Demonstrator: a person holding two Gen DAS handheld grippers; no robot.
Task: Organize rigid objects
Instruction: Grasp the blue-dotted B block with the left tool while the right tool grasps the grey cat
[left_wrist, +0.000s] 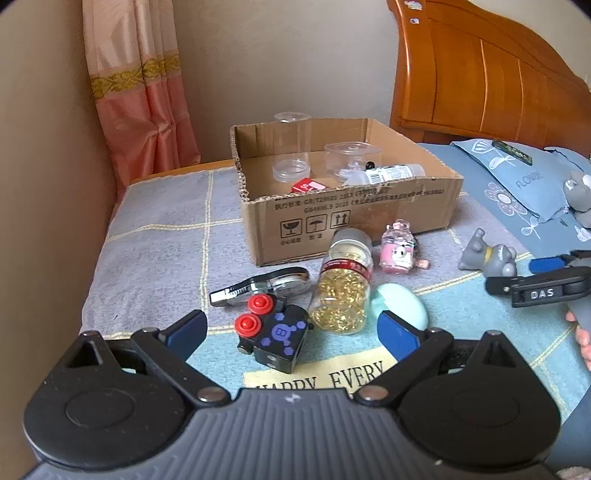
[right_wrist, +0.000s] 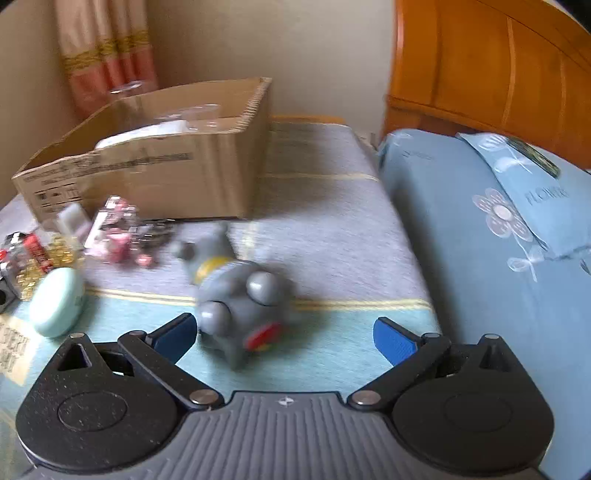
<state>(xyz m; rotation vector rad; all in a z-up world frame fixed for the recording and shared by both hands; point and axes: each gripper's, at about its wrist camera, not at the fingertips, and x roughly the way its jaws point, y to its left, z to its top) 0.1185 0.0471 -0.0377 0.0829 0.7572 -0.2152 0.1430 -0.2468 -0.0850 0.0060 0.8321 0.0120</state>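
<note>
A cardboard box (left_wrist: 369, 218) stands on the bed with clear plastic jars (left_wrist: 352, 160) inside. In front of it lie a black cube toy with red buttons (left_wrist: 273, 332), a bottle of gold capsules (left_wrist: 341, 291), a pink figure toy (left_wrist: 397, 247), a mint oval case (left_wrist: 402, 304), a chrome tool (left_wrist: 258, 286) and a grey toy animal (left_wrist: 491, 254). My left gripper (left_wrist: 291, 334) is open, jaws either side of the cube and bottle. My right gripper (right_wrist: 284, 336) is open just before the grey toy animal (right_wrist: 236, 299); it also shows in the left wrist view (left_wrist: 543, 286).
A grey and blue blanket (left_wrist: 159, 236) covers the bed. A blue flowered pillow (right_wrist: 517, 206) lies to the right, below an orange wooden headboard (left_wrist: 480, 74). A pink curtain (left_wrist: 140, 92) and beige wall stand behind. The box (right_wrist: 155, 166) is at the right view's left.
</note>
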